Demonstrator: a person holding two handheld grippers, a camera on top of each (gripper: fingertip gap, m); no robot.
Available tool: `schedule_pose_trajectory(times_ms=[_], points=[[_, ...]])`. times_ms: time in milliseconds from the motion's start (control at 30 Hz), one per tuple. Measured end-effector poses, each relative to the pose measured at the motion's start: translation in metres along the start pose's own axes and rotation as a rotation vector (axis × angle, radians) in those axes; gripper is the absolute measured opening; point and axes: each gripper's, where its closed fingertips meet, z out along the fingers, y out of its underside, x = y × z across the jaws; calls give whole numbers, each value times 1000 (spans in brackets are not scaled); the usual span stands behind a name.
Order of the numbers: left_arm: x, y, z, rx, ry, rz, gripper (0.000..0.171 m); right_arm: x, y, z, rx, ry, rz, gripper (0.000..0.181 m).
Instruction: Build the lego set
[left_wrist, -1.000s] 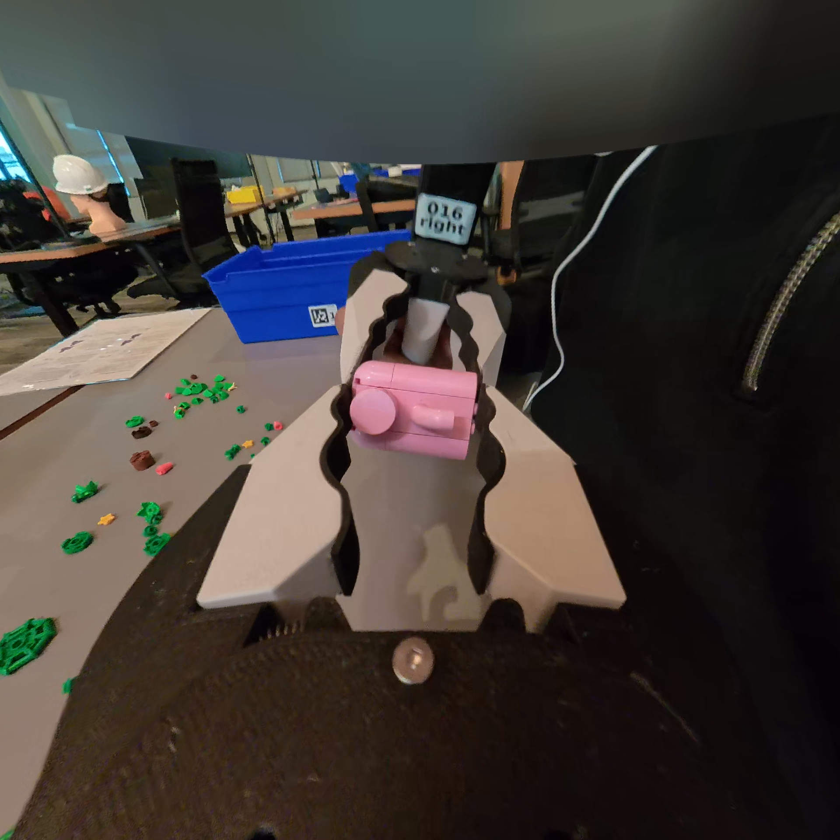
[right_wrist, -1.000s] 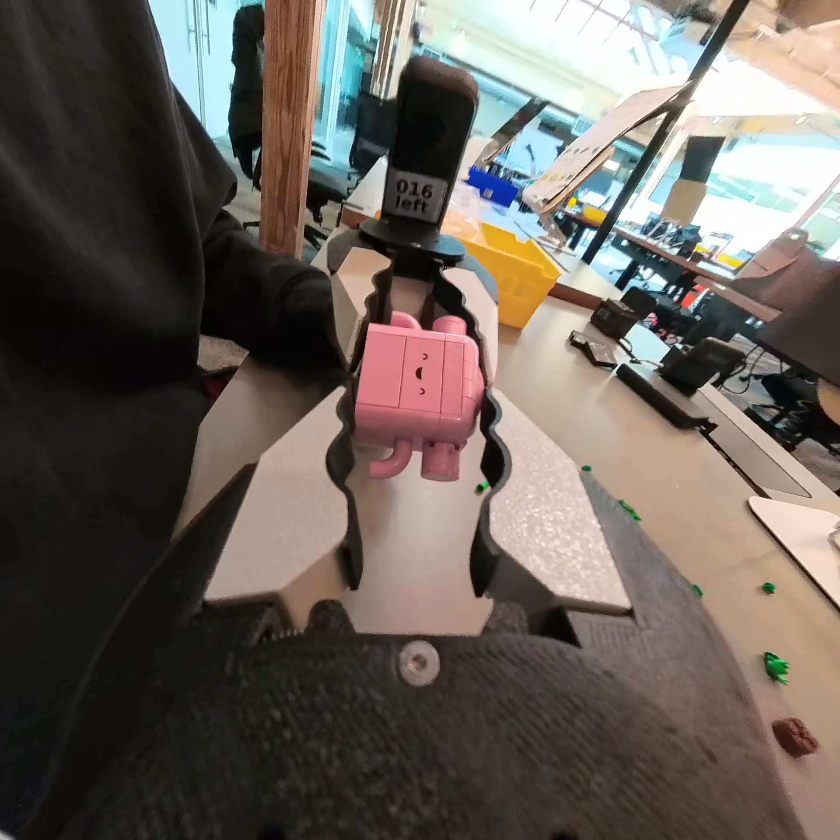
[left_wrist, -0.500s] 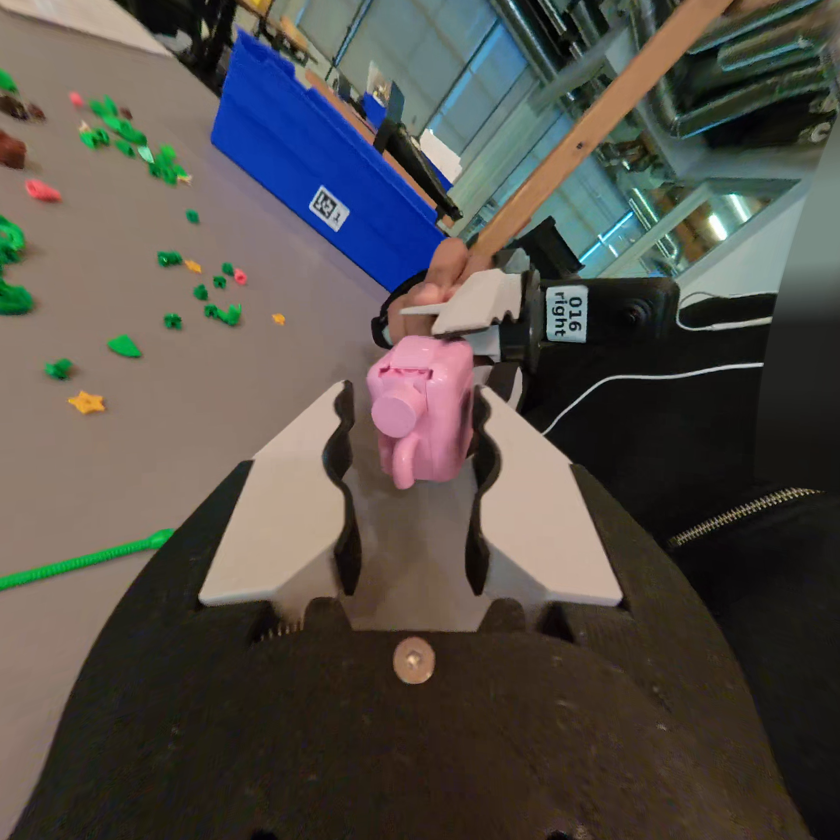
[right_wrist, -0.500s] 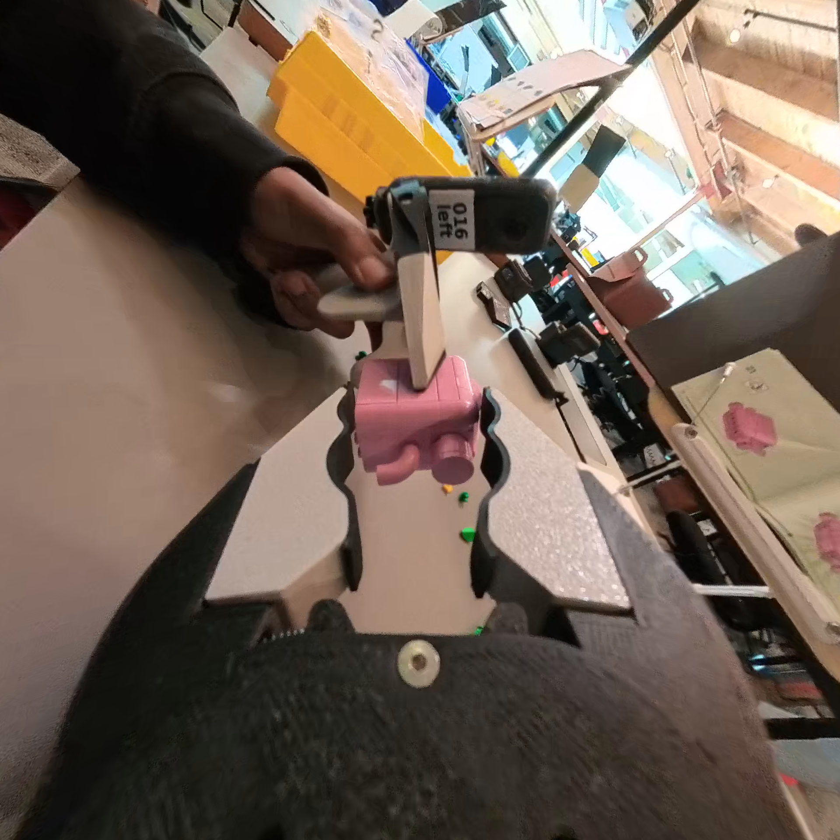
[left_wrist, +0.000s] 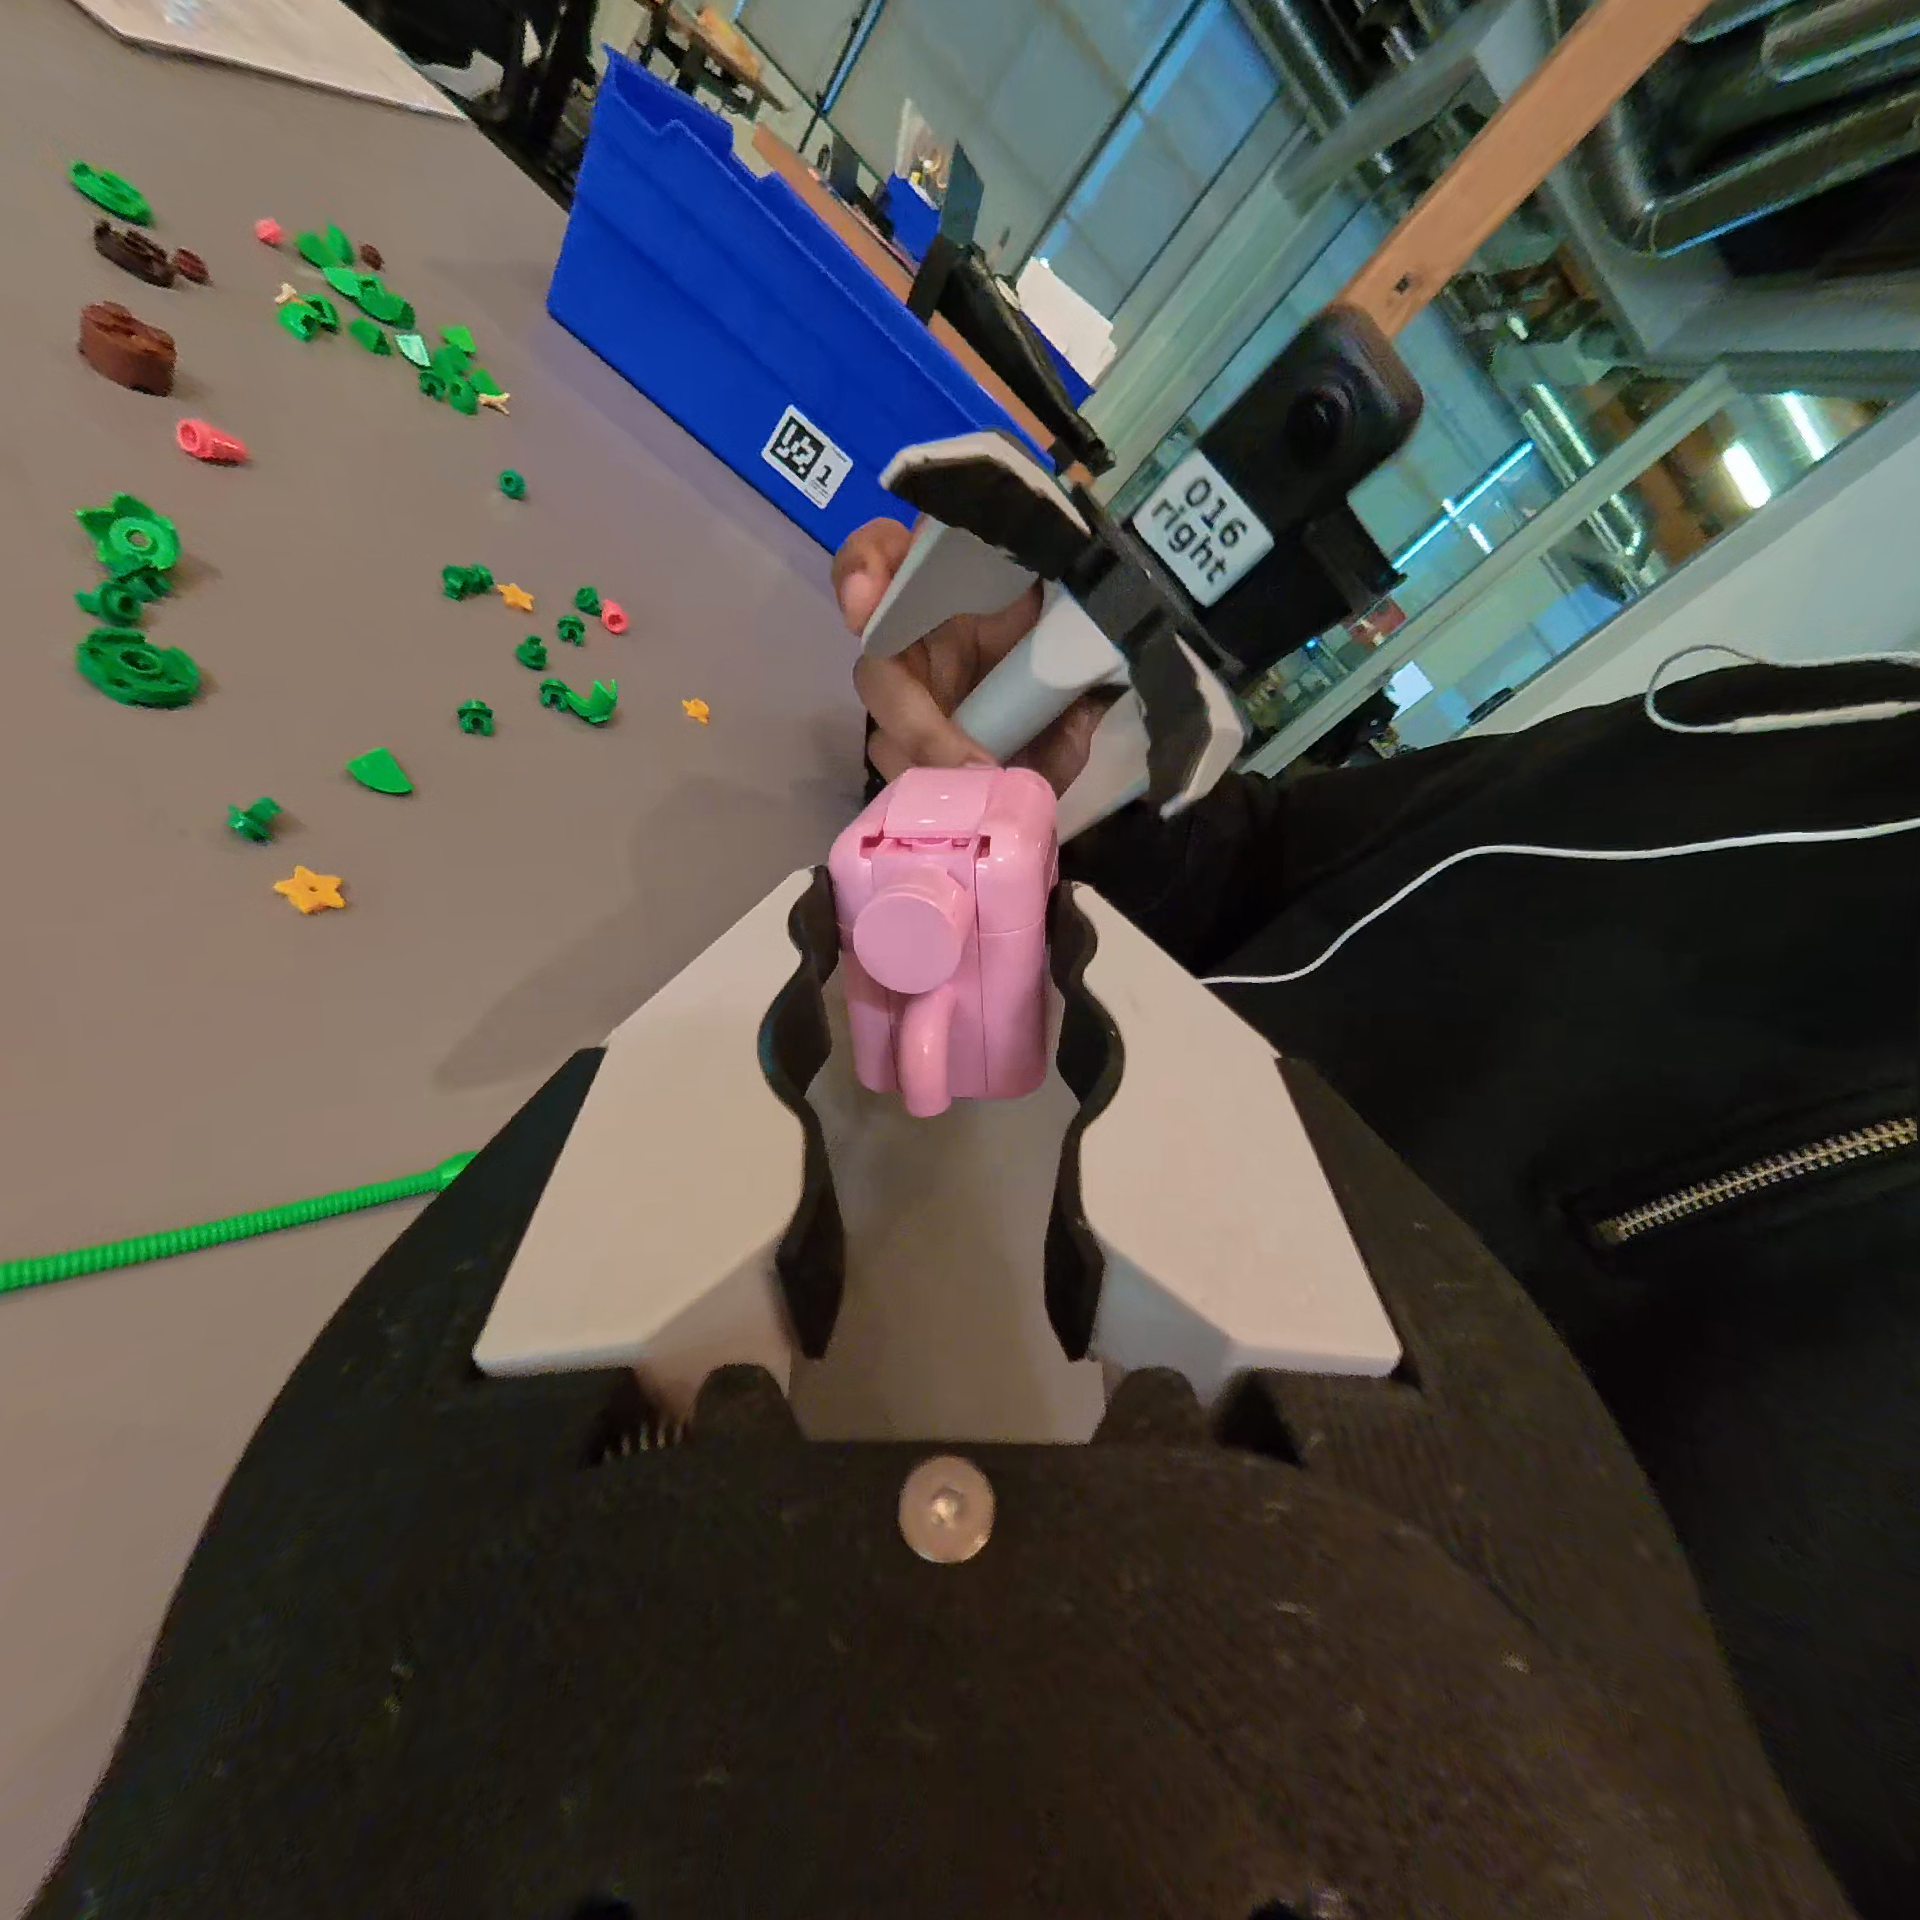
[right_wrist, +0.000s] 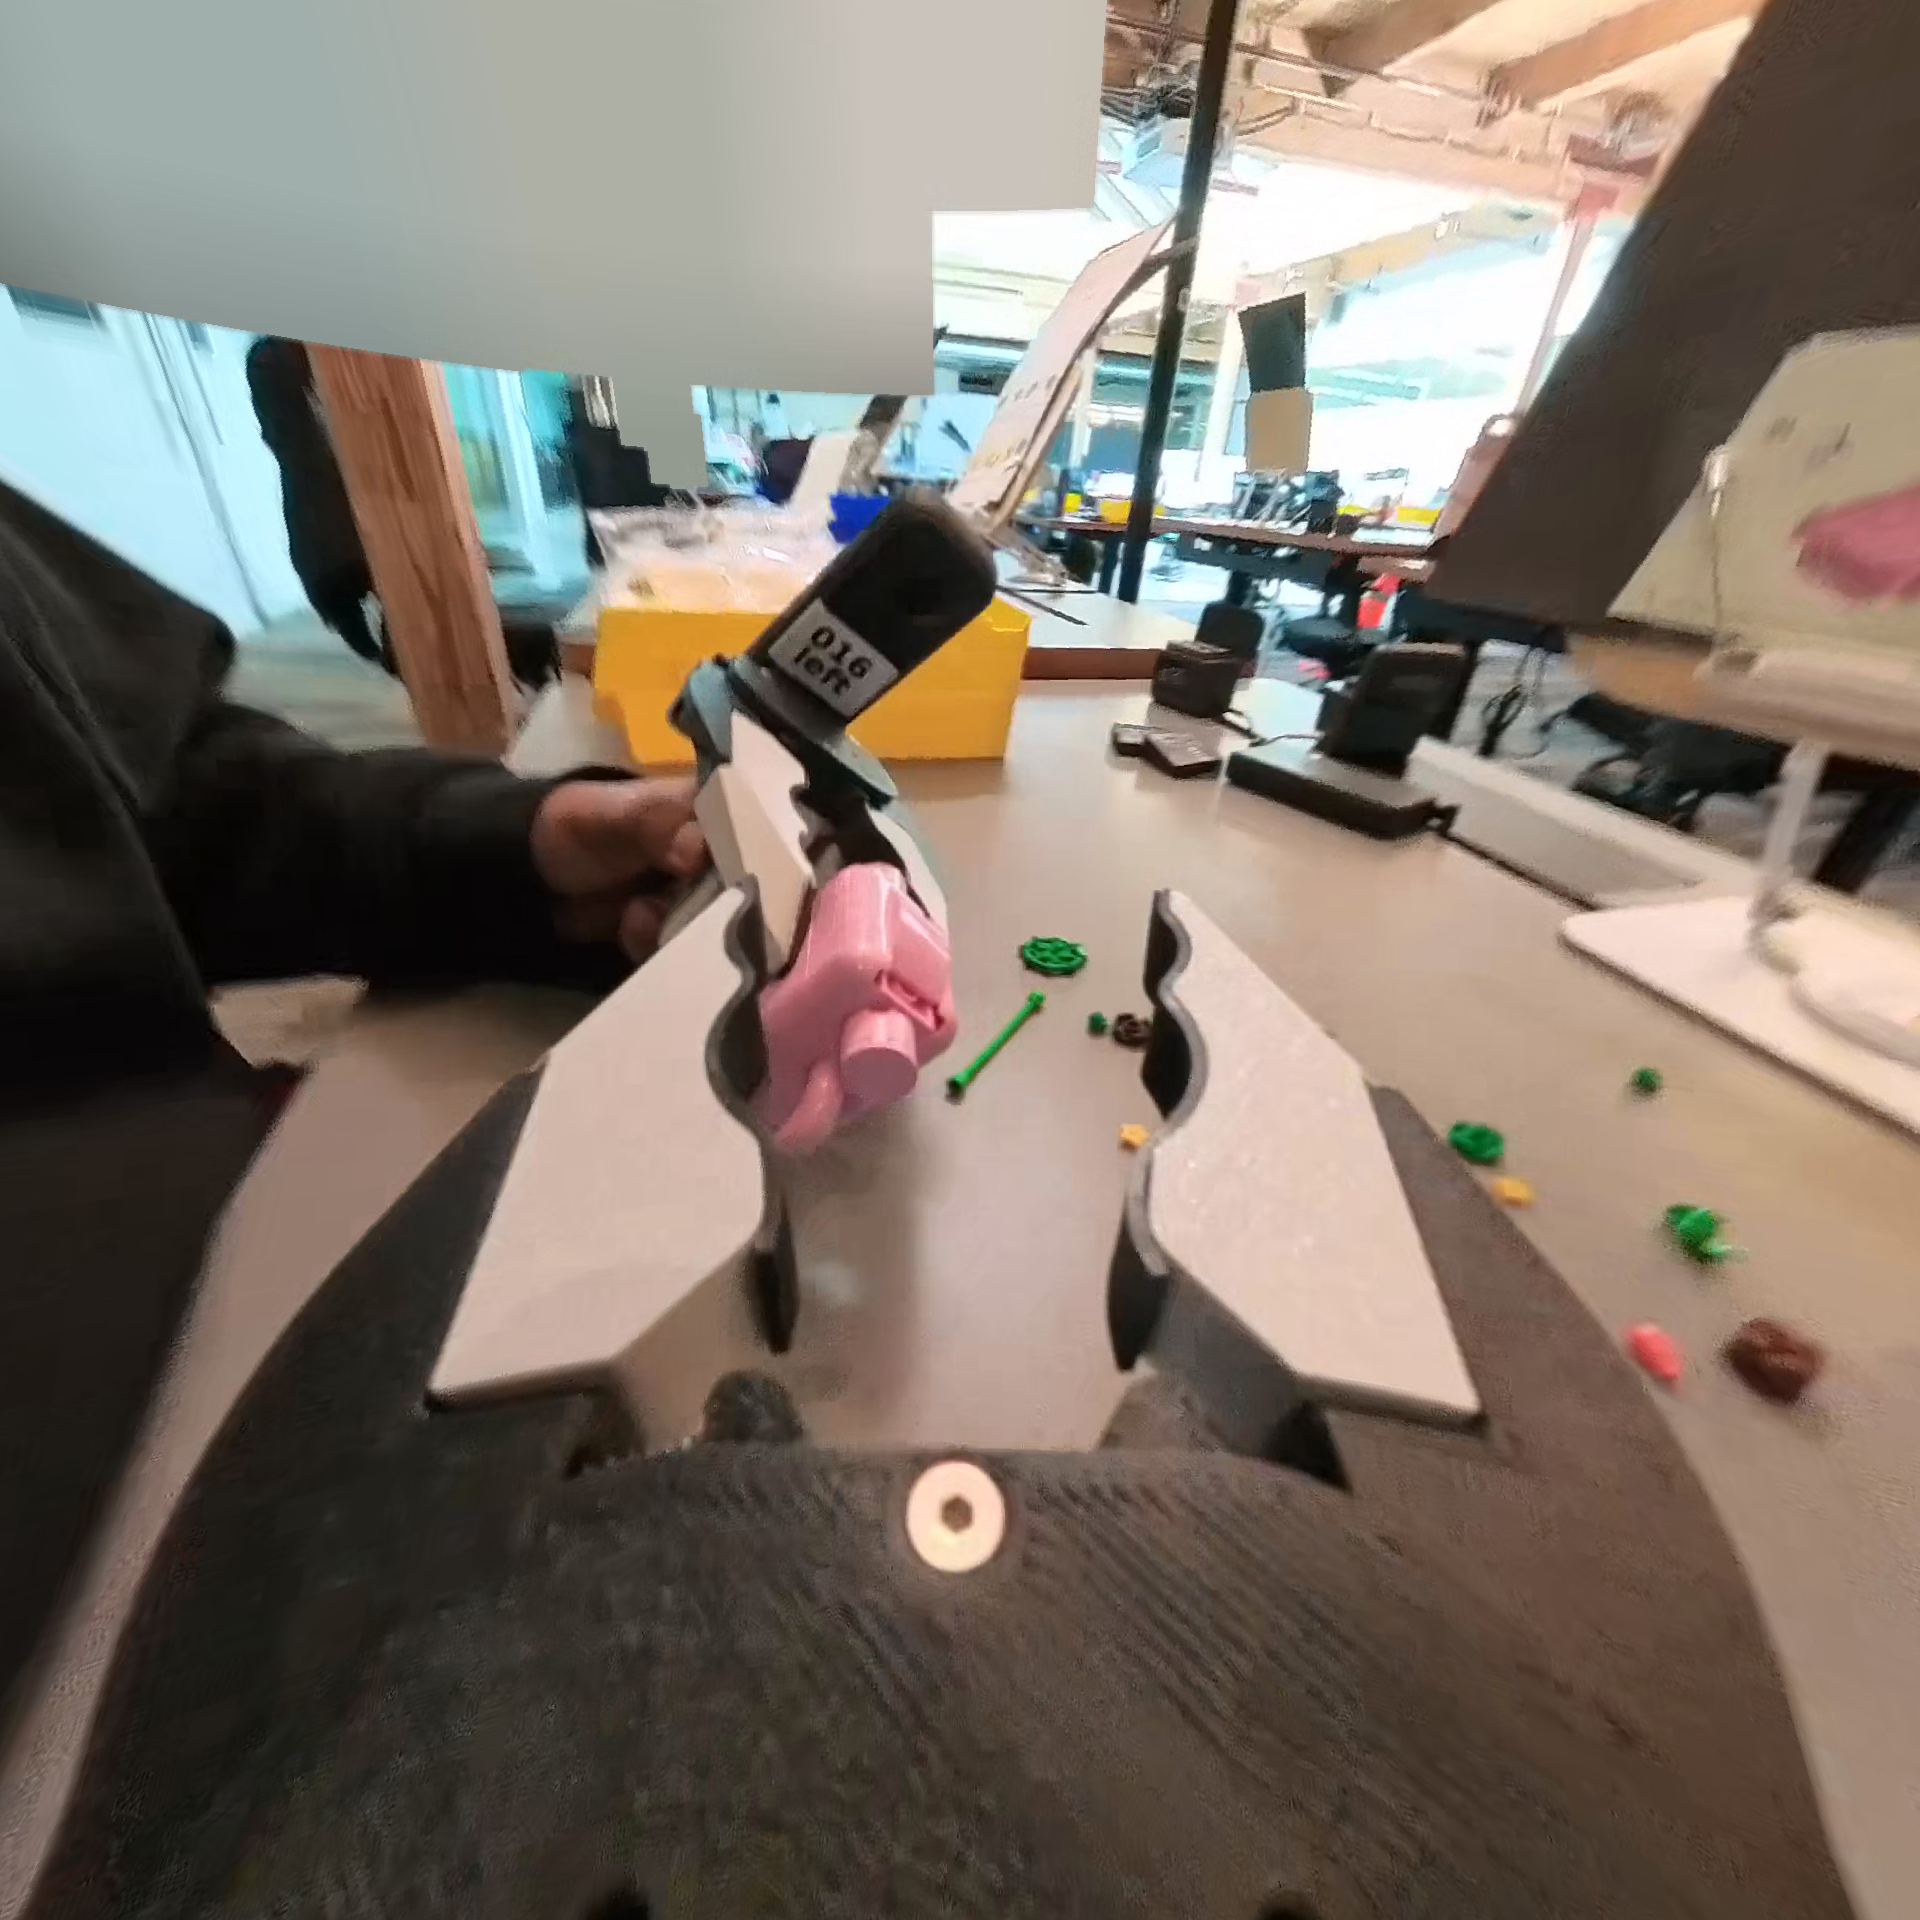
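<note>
A pink Lego block figure (left_wrist: 945, 956) with a round knob and a curled tail is held above the grey table. My left gripper (left_wrist: 940, 904) is shut on its sides. In the right wrist view the same pink block (right_wrist: 862, 997) sits in the left gripper (right_wrist: 800, 883), just in front of my right gripper's left finger. My right gripper (right_wrist: 951, 997) is open and empty, and the block lies between its fingers toward the left one. It also shows beyond the block in the left wrist view (left_wrist: 1081, 623), jaws spread.
Loose green, brown, pink and yellow pieces (left_wrist: 364, 312) lie scattered on the table (left_wrist: 312, 987), with a green rod (left_wrist: 208, 1236) near me. A blue bin (left_wrist: 727, 312) stands behind them. A yellow bin (right_wrist: 810, 675) and a booklet stand (right_wrist: 1766, 623) show in the right wrist view. From the left gripper's tips to the green rod (left_wrist: 208, 1236) is close to 11 cm. Seen from the right wrist view (right_wrist: 997, 1036) as well.
Both grippers held the pink block one second ago. My right gripper has let go, opened and drawn back; my left gripper still holds the block, now turned.
</note>
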Motion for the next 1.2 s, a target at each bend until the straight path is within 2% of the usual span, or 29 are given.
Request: schedule_pose_trajectory(times_ms=[133, 200, 267, 400, 533, 633, 767, 933, 1033, 1200], points=[[1, -1, 1, -10, -47, 102, 37, 8, 0, 0, 29, -62, 317, 74], [5, -3, 1, -9, -81, 205, 37, 7, 1, 1, 35, -122, 483, 76], [7, -5, 1, -10, -141, 338, 37, 1, 2, 3, 41, -198, 606, 70], [14, -4, 3, -34, -257, 632, 36, -17, 4, 7, 28, -329, 742, 59], [29, -4, 6, -25, -331, 934, 36, -32, 10, 10, -24, -443, 871, 70], [42, -3, 8, 5, -319, 1026, 36, -46, 10, 11, -44, -556, 976, 78], [48, -6, 5, 36, -343, 1100, 36, -69, -1, 8, -39, -739, 1004, 81], [53, -9, 4, 49, -506, 1330, 36, -78, -3, 10, -33, -759, 985, 76], [49, -3, 11, -2, -590, 1460, 36, -76, 0, 12, -36, -735, 978, 80], [56, -4, 11, 33, -577, 1470, 36, -79, 3, 12, -53, -706, 881, 64]])
